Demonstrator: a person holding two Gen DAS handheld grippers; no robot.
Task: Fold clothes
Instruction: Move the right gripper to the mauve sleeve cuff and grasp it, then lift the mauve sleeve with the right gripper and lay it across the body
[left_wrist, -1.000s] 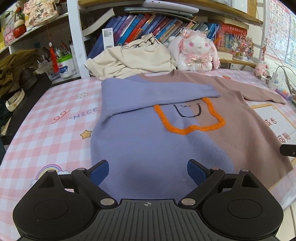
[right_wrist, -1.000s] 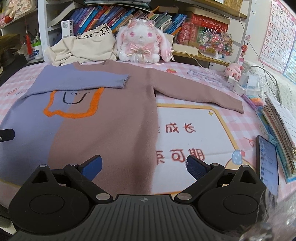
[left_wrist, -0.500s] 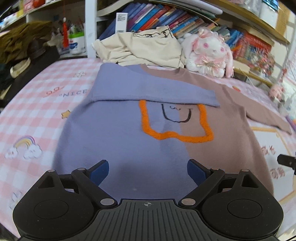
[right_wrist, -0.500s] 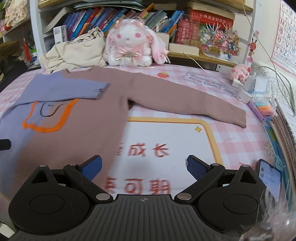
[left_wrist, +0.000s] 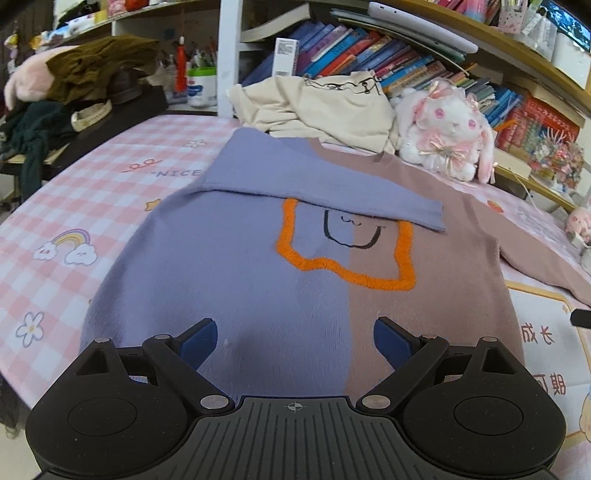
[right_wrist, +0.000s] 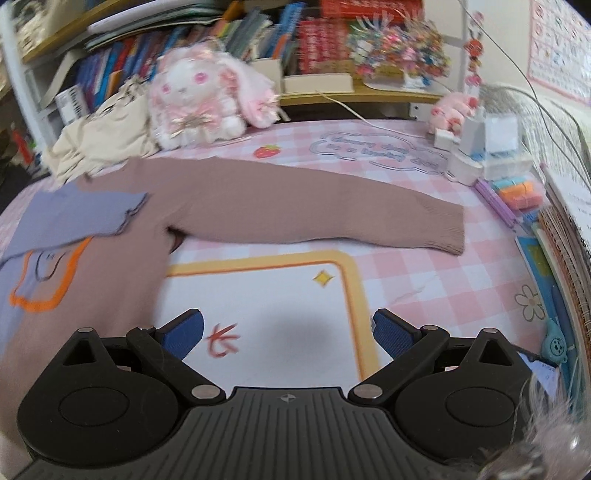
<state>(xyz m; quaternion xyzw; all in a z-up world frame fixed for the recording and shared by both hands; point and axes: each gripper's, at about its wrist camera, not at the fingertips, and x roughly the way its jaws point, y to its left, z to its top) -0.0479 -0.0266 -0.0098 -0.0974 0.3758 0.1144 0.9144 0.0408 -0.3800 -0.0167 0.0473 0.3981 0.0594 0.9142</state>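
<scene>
Sweater (left_wrist: 258, 280): lies flat on the table (left_wrist: 92, 206), purple sleeve (left_wrist: 317, 192) already folded across the chest.
Next fold: brown sleeve (right_wrist: 317, 206) lies stretched toward 2 o'clock; I judge you should pinch its cuff (right_wrist: 448, 230) and carry it across level.
Right gripper (right_wrist: 288, 332): spread, empty, above the mat.
Left gripper (left_wrist: 294, 341): spread, empty, over the hem.
Room: bunny (right_wrist: 199, 96) and cream garment (left_wrist: 325, 107) at 12 o'clock crowd the collar; bookshelf behind.
</scene>
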